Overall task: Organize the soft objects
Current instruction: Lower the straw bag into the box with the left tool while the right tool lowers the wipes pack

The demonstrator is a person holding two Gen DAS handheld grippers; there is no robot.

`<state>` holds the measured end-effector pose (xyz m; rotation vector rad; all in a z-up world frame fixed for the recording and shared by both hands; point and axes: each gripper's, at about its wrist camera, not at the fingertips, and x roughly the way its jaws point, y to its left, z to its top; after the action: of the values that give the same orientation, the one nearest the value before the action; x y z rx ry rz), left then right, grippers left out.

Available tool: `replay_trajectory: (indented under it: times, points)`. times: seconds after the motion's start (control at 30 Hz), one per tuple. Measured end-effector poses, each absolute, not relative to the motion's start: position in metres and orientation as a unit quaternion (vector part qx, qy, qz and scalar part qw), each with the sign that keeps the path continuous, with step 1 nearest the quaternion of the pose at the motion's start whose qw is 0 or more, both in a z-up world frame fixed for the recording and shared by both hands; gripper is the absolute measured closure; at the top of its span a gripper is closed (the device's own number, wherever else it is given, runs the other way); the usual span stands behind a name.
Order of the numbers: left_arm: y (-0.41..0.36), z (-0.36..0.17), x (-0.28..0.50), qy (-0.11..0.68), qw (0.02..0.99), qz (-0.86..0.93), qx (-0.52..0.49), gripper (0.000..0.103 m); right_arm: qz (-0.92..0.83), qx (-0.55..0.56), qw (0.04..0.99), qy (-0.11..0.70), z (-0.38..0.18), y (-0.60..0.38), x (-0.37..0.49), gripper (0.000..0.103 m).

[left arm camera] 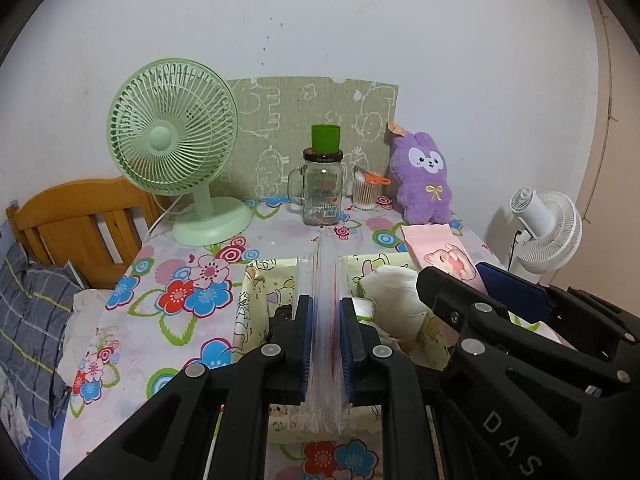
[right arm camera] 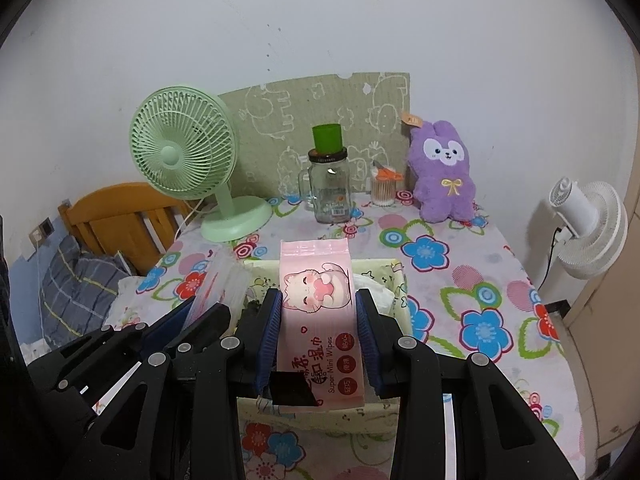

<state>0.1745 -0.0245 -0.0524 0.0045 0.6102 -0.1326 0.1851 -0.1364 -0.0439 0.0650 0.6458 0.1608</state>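
Observation:
My left gripper (left arm camera: 326, 312) is shut on a clear plastic packet (left arm camera: 326, 280), held edge-on above a yellow cartoon-print fabric box (left arm camera: 256, 276). My right gripper (right arm camera: 316, 312) is shut on a pink pack of wet wipes (right arm camera: 316, 280) with a cat picture, held above the same box (right arm camera: 396, 280). The box holds white soft items (left arm camera: 394, 292) and something dark. The wipes pack (left arm camera: 444, 256) and right gripper (left arm camera: 452, 284) show at the right of the left wrist view. The clear packet (right arm camera: 218, 280) and left gripper (right arm camera: 196, 312) show at the left of the right wrist view. A purple plush bunny (left arm camera: 424, 178) sits at the table's back right.
The floral tablecloth (right arm camera: 460, 280) covers the table. A green desk fan (left arm camera: 176, 140) stands back left, a glass mug jar (left arm camera: 322, 190) with a green cup on top in the middle, a cotton swab jar (left arm camera: 366, 192) beside it. A white fan (right arm camera: 588, 220) stands right, a wooden headboard (left arm camera: 76, 220) left.

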Motion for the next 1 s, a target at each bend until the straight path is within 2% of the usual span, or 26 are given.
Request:
replay_trajectory:
  times: [0.2,0.33,0.53,0.67,0.77,1.0]
  points:
    - [-0.021,-0.061,0.186,0.311,0.948,-0.063,-0.003,0.087,0.077,0.033,0.942,0.325,-0.052,-0.134,0.197,0.063]
    - [-0.017,-0.065,0.192,0.319,0.946,-0.057,-0.003,0.070,0.082,0.031,0.940,0.329,-0.057,-0.130,0.201,0.063]
    - [-0.011,-0.069,0.197,0.327,0.944,-0.047,0.002,0.061,0.095,0.033,0.937,0.334,-0.063,-0.124,0.208,0.063]
    - [-0.006,-0.071,0.201,0.330,0.943,-0.043,0.001,0.044,0.102,0.031,0.936,0.335,-0.066,-0.117,0.214,0.063]
    - [-0.003,-0.073,0.204,0.334,0.942,-0.039,0.000,0.036,0.107,0.030,0.935,0.337,-0.068,-0.112,0.219,0.063]
    - [0.002,-0.081,0.212,0.349,0.937,-0.032,0.003,0.027,0.113,0.036,0.930,0.349,-0.079,-0.107,0.231,0.063]
